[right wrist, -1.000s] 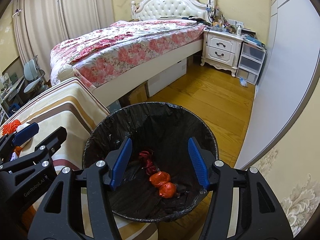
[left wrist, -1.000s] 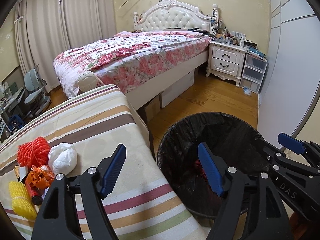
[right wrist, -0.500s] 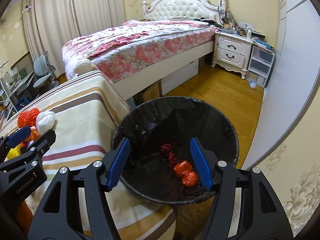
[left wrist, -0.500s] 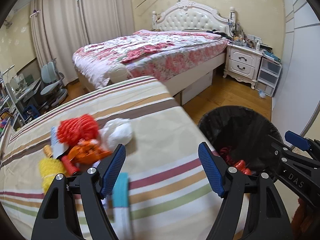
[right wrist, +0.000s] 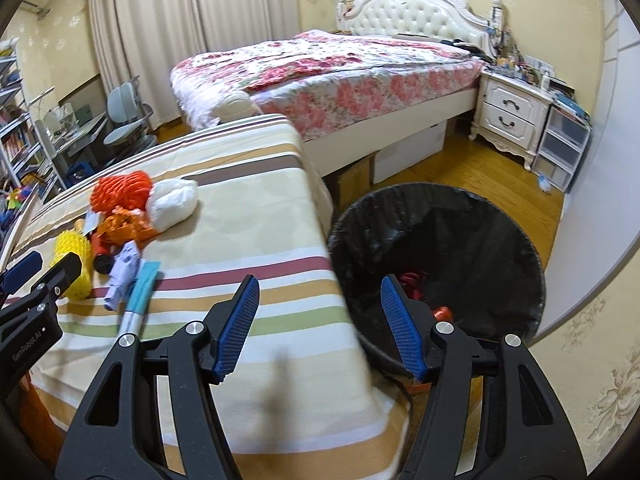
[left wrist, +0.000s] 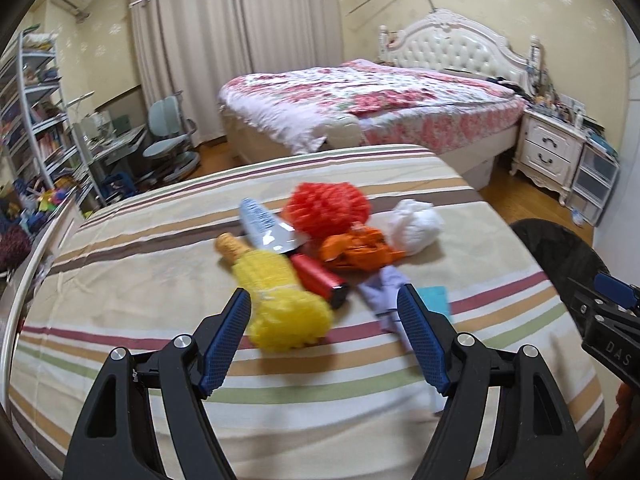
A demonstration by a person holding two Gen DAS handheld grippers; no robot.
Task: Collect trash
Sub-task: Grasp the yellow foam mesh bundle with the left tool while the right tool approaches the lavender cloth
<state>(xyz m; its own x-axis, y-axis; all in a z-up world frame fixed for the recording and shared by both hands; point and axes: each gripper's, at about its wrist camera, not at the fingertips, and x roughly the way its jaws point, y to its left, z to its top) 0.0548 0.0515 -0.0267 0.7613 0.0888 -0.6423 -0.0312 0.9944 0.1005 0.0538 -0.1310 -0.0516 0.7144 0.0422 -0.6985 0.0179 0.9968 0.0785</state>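
Table [left wrist: 168, 280]: striped cloth, trash piled on it, waiting to be picked up.
Bin [right wrist: 504, 216]: black bag, beside the table so trash drops in.
Trash pile [left wrist: 320, 248]: yellow net nearest.
Left gripper [left wrist: 324, 336]: jaws opening, empty, aimed at pile.
Right gripper [right wrist: 316, 324]: released, empty.

Soft, even indoor light; fisheye bends the dark-cornered edges, and the trash pile [left wrist: 320, 252] looks perhaps motion-blurred.
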